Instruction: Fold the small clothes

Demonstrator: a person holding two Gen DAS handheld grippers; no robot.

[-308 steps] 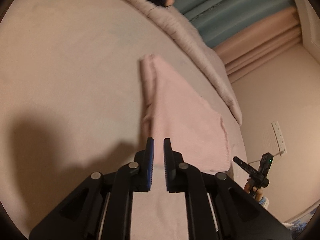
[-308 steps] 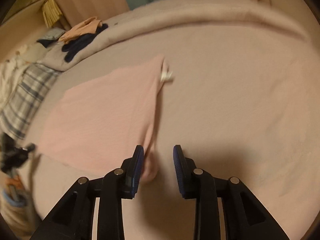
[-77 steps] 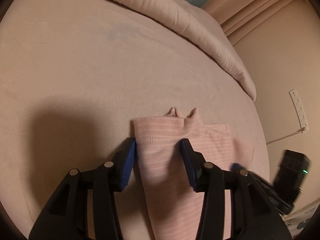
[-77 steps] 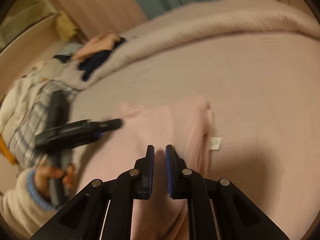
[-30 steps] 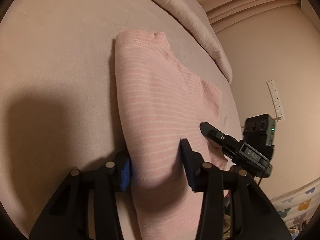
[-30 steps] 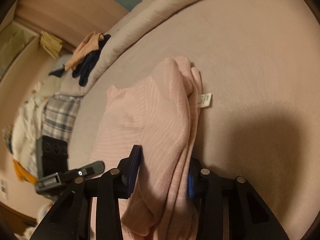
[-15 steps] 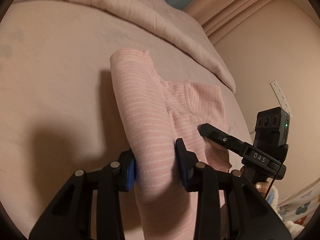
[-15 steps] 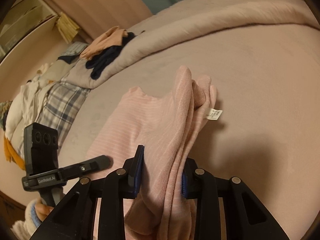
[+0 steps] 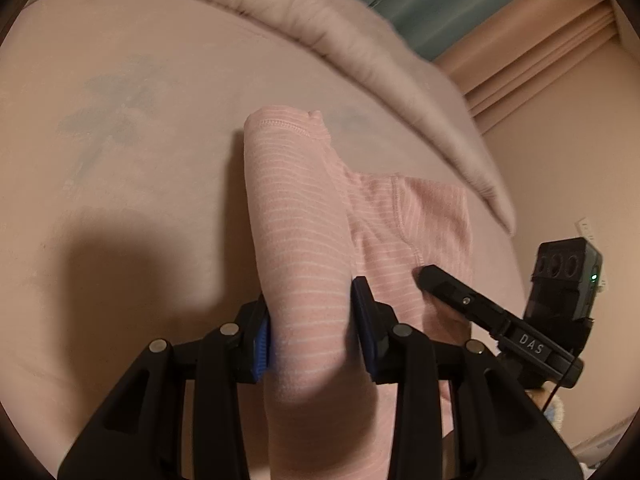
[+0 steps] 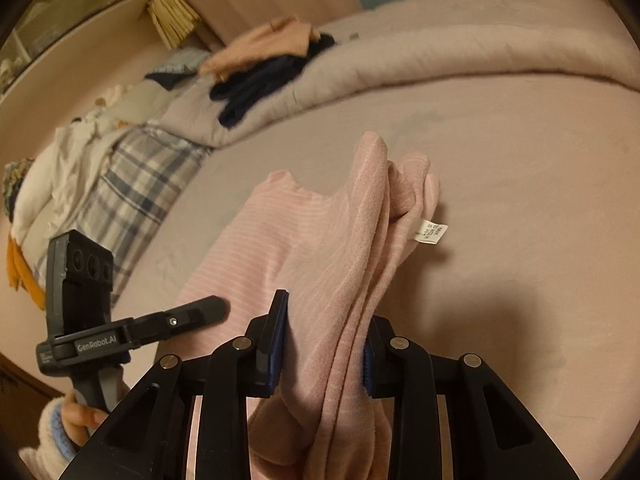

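Note:
A pink striped garment [image 9: 296,216], folded into a thick band, is held above the beige bed. My left gripper [image 9: 314,320] is shut on its left folded edge. My right gripper [image 10: 324,344] is shut on its other edge, where several layers bunch up and a white care tag [image 10: 430,232] hangs out. The garment [image 10: 280,240] sags between the two grippers. The right gripper also shows in the left wrist view [image 9: 500,312], and the left gripper in the right wrist view [image 10: 132,320].
A rolled beige duvet [image 9: 360,40] runs along the far side of the bed sheet [image 9: 120,160]. Peach and navy clothes [image 10: 272,60] lie on the duvet [image 10: 480,40]. A plaid and white laundry pile [image 10: 100,184] is at the left. Curtains [image 9: 460,0] hang behind.
Both grippers have closed on the folded garment's edges and lifted it off the bed. The views have tilted up toward the duvet and curtains.

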